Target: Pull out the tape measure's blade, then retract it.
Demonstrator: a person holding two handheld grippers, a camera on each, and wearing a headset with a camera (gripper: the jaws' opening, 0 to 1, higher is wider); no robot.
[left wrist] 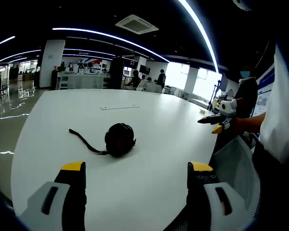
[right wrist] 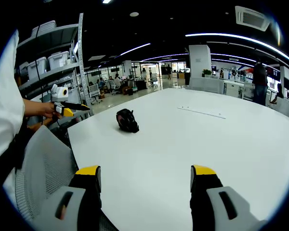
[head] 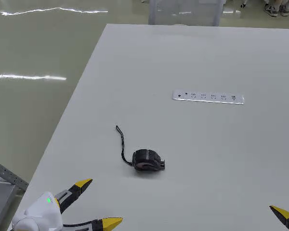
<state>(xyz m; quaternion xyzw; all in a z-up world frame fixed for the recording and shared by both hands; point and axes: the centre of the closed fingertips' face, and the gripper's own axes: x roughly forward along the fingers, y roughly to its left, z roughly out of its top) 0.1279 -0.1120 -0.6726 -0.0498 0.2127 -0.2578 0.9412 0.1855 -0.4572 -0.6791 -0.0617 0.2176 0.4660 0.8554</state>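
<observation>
A black tape measure lies on the white table, its blade fully inside and a black wrist cord trailing up and left. My left gripper hovers open at the near left table edge, a short way from the case. The left gripper view has the tape measure ahead between the open yellow-tipped jaws. One yellow tip of my right gripper shows at the bottom right. In the right gripper view its jaws stand open, the tape measure far ahead to the left.
A white power strip lies flat on the table beyond the tape measure. The table's left edge drops to a shiny green floor. A mesh chair back sits near the front edge, and shelving stands at the left.
</observation>
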